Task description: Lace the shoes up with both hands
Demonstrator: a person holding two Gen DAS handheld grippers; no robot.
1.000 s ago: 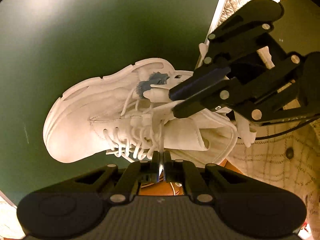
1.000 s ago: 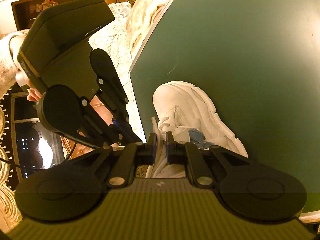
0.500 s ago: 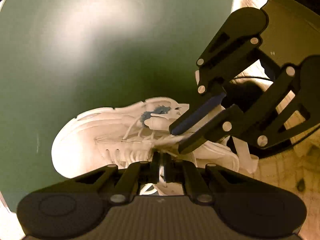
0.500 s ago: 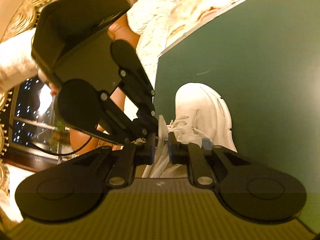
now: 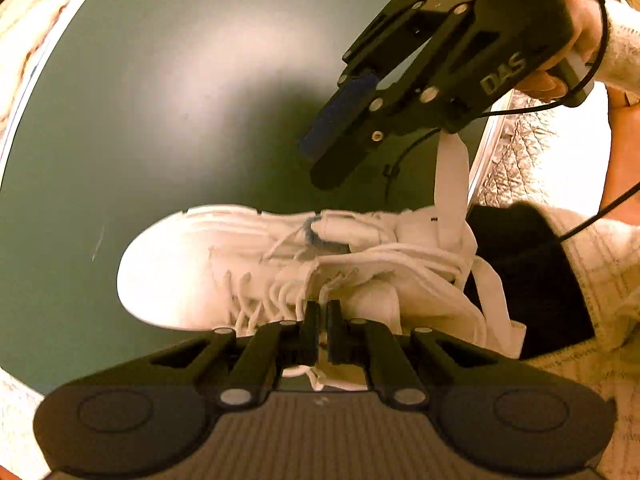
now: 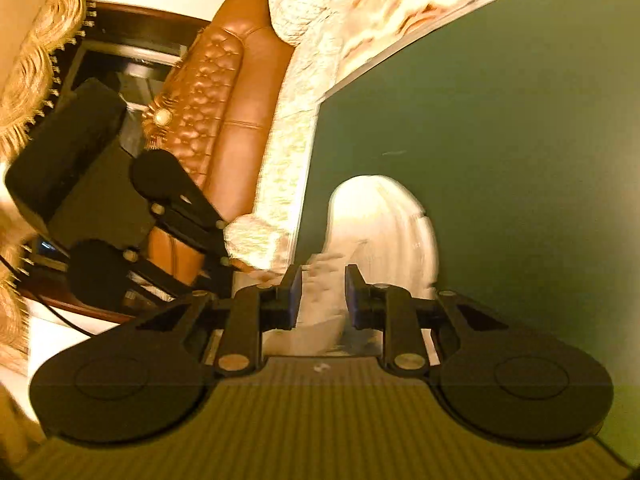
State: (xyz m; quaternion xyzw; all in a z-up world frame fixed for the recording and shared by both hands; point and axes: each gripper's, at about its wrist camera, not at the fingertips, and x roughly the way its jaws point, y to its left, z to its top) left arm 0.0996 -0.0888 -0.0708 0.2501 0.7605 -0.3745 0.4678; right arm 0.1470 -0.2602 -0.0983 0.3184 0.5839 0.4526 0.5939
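A white sneaker [image 5: 248, 264] lies on its side on the green table [image 5: 160, 80], toe to the left. It also shows blurred in the right wrist view [image 6: 380, 224]. My left gripper [image 5: 322, 322] is shut on a white lace [image 5: 320, 380] at the shoe's near side. My right gripper [image 6: 322, 292] is open and empty above the shoe's tongue; in the left wrist view it [image 5: 332, 148] hangs above the shoe's heel end. A flat white strap [image 5: 452, 196] rises from the heel toward it.
The table's edge [image 6: 308, 184] runs beside a cream textured cloth [image 6: 288, 120] and a brown leather chair [image 6: 212, 112]. A person's sleeve and a black cable [image 5: 580, 224] lie at the right of the shoe.
My right gripper has opened, let go of the lace and lifted up and away from the shoe. My left gripper stays shut on its lace.
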